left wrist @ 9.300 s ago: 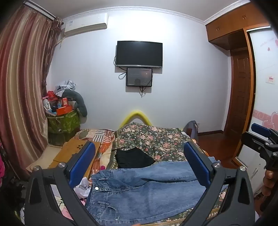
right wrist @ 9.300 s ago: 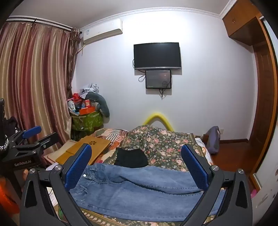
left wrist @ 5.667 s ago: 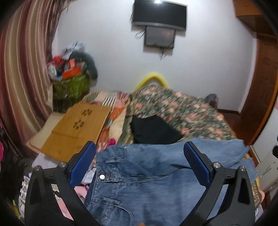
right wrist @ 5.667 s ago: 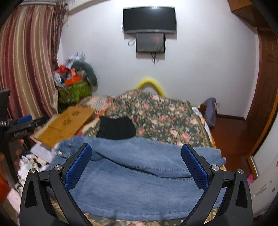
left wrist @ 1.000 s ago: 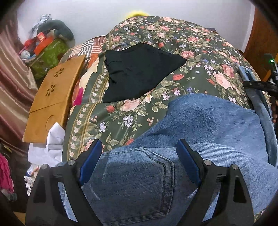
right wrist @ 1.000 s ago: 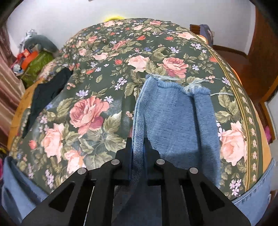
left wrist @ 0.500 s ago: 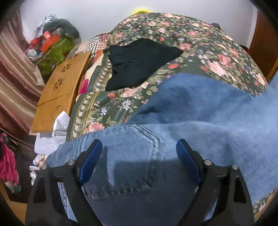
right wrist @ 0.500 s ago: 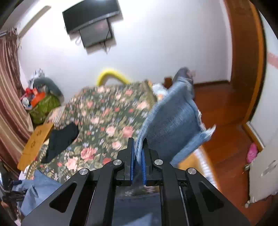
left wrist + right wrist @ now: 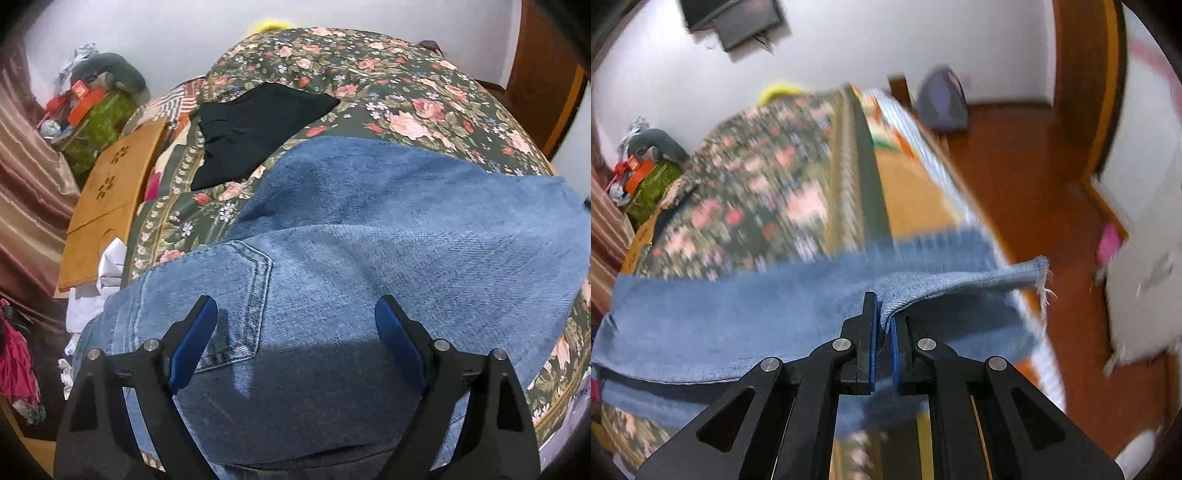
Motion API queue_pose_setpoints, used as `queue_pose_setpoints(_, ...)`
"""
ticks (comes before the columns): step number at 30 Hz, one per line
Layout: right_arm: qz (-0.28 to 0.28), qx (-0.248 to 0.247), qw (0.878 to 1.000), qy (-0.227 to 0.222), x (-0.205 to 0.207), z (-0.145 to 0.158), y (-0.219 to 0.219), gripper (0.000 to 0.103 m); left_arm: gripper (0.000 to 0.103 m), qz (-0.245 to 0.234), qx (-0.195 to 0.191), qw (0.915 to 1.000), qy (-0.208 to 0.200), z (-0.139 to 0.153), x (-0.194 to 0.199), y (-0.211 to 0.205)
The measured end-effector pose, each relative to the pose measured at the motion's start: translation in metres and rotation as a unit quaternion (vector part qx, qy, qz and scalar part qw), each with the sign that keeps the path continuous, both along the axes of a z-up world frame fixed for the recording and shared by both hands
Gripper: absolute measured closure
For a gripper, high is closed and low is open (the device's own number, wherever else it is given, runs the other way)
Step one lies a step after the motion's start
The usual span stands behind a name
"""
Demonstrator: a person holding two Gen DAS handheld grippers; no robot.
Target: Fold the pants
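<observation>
**Denim leg carried across the bed**

Denim fills both views: the jeans [image 9: 369, 258] lie on the floral bed [image 9: 406, 96], hip end near the left claw [image 9: 291, 332], whose jaws stand wide and empty above the back pocket [image 9: 229, 295]. The right claw [image 9: 882, 325] is clamped tight on the leg near its frayed hem [image 9: 1043, 284], which trails out toward 3 o'clock while the rest of the leg hangs in a sagging band toward 9 o'clock.

To do this fold well, I judge the right claw should carry the hem low and steady toward the waistband, laying edge on edge, with the left claw pinning the hip so nothing drags (the right view is blurred, so the exact lie of the cloth is unclear).

Mid-blue, washed pale at the pocket stitching; stiff enough to hold a crease. A black garment [image 9: 255, 125] lies at 11 o'clock of the jeans, apart.
</observation>
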State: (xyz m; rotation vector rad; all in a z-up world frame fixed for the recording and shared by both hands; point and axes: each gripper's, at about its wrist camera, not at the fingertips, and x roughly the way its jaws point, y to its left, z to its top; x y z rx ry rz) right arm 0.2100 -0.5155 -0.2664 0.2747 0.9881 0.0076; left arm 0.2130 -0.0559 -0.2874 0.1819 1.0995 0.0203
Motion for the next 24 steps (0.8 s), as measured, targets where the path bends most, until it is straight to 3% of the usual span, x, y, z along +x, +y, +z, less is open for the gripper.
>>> queue_pose_setpoints(5, -0.007, 0.001, 1.000, 0.026, -0.019, -0.017, -0.002, 0.093, 0.015, 0.006, -0.037, 0.9992, 0.013, 0.000, -0.001, 0.008)
queue_pose_setpoints(8, -0.015, -0.045, 0.998, 0.042, -0.020, -0.003, 0.005, 0.080, 0.015, 0.008, -0.046, 0.9989, 0.008, 0.006, -0.005, 0.016)
queue_pose_setpoints(14, 0.029, -0.073, 0.997, 0.004, -0.030, 0.045, 0.031, 0.075, 0.015, 0.027, -0.029, 0.9980, -0.050, 0.042, -0.018, 0.061)
queue_pose_setpoints(17, 0.074, -0.079, 0.993, -0.038, -0.028, 0.073, 0.072, 0.061, 0.015, 0.056, -0.016, 0.9956, -0.074, 0.057, -0.019, 0.099)
queue_pose_setpoints(24, 0.197, -0.037, 0.974, -0.105, -0.007, 0.116, 0.196, 0.056, 0.015, 0.130, -0.026, 0.9867, -0.095, 0.068, -0.017, 0.202)
